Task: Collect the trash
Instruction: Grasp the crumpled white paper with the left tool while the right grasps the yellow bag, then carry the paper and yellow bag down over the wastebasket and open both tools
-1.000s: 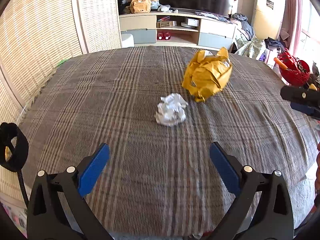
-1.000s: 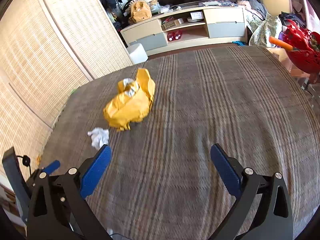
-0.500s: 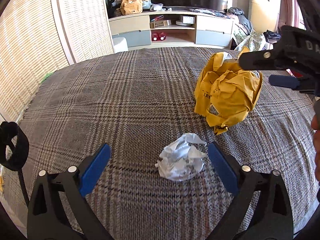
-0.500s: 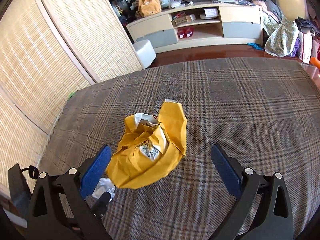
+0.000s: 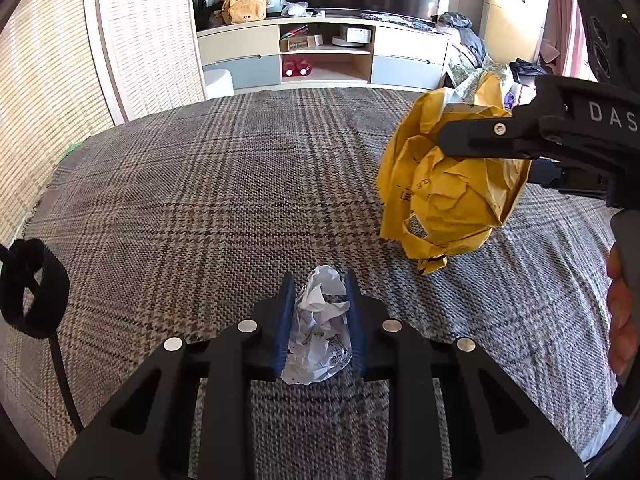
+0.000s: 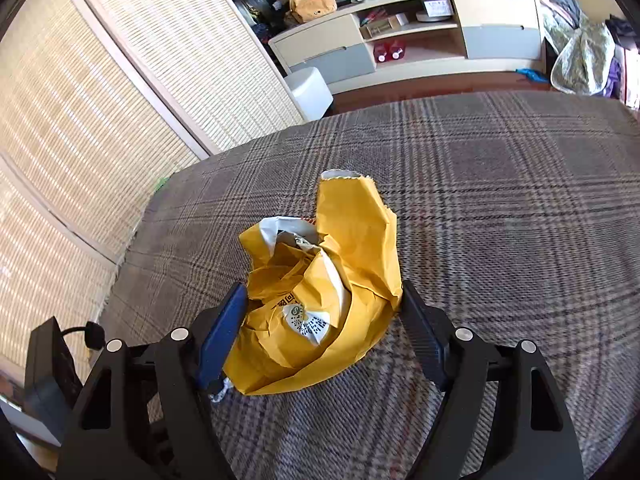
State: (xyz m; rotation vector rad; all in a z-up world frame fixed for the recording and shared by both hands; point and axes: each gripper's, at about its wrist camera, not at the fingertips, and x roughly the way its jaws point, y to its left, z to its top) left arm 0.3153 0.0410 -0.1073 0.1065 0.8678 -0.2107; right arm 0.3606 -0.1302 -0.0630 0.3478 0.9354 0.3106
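Note:
A crumpled white paper ball (image 5: 320, 328) lies on the plaid tablecloth (image 5: 200, 200). My left gripper (image 5: 319, 316) is shut on it, its blue pads pressing both sides. A crumpled yellow paper bag (image 6: 320, 300) sits on the cloth between the fingers of my right gripper (image 6: 322, 320), whose pads touch its two sides. The same bag (image 5: 448, 184) shows in the left wrist view, to the right of the paper ball, with the right gripper's finger (image 5: 480, 136) across its top.
A woven screen (image 6: 120, 100) stands along the table's left side. A TV cabinet (image 5: 320, 56) and a white stool (image 6: 308, 88) stand beyond the far edge. A black strap (image 5: 32, 288) hangs at the left. A hand (image 5: 624, 312) holds the right gripper.
Both grippers have moved forward and closed. The left one now squeezes the white paper ball; the right one has closed in onto the sides of the yellow bag.

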